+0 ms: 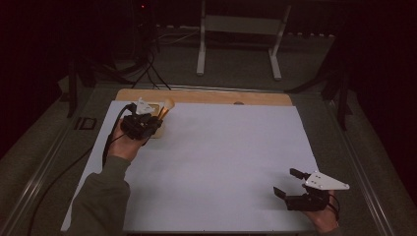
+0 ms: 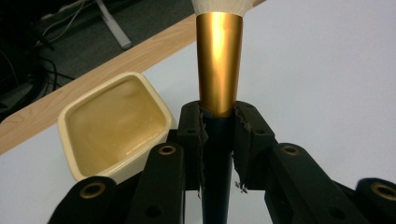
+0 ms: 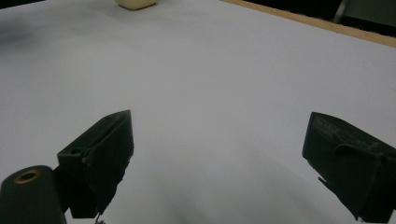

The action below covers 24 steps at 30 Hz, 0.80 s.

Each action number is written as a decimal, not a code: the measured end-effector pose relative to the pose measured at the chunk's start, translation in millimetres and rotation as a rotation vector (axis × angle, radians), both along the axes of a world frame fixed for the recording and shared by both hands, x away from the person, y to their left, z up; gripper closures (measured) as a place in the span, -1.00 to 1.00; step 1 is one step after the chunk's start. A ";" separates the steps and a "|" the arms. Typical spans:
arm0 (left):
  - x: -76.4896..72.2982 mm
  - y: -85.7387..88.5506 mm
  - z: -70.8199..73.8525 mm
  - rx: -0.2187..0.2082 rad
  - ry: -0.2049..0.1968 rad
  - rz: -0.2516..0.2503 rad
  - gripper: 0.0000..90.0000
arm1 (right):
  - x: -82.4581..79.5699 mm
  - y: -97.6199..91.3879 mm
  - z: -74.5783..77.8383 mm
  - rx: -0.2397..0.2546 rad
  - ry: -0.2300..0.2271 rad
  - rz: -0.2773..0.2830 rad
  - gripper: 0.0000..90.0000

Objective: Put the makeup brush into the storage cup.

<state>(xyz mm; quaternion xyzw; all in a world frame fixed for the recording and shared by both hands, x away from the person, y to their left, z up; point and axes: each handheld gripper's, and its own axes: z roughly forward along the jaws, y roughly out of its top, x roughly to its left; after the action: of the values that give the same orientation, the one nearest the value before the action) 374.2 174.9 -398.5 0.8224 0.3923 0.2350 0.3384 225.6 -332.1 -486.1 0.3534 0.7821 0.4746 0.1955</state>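
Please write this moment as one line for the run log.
left gripper: shut on brush, beside cream dish | right gripper: open, holds nothing, over white sheet

A dim room: grey carpet [image 1: 236,59], a white metal stand [image 1: 238,29] beyond the table [image 1: 206,96], black cables [image 1: 147,73] trailing across the floor.

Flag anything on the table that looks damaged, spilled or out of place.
Only the left gripper looks worn: its black jaw padding is frayed and torn where it clamps the gold-ferruled makeup brush. The cream ceramic dish sits upright, unspilled.
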 end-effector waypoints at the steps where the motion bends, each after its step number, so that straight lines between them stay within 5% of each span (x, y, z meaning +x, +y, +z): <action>1: 0.4 0.9 0.4 -0.009 -0.005 0.007 0.67 | 0.0 0.0 -0.1 0.000 0.001 0.000 -0.81; 24: 6.4 10.6 4.1 -0.108 -0.040 0.080 0.67 | -0.1 0.4 -0.1 0.000 0.003 0.000 -0.81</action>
<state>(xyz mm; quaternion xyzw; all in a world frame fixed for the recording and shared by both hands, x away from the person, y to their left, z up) 380.6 185.6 -394.3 0.7818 0.4303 0.2431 0.3802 225.5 -331.8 -486.1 0.3539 0.7824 0.4741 0.1944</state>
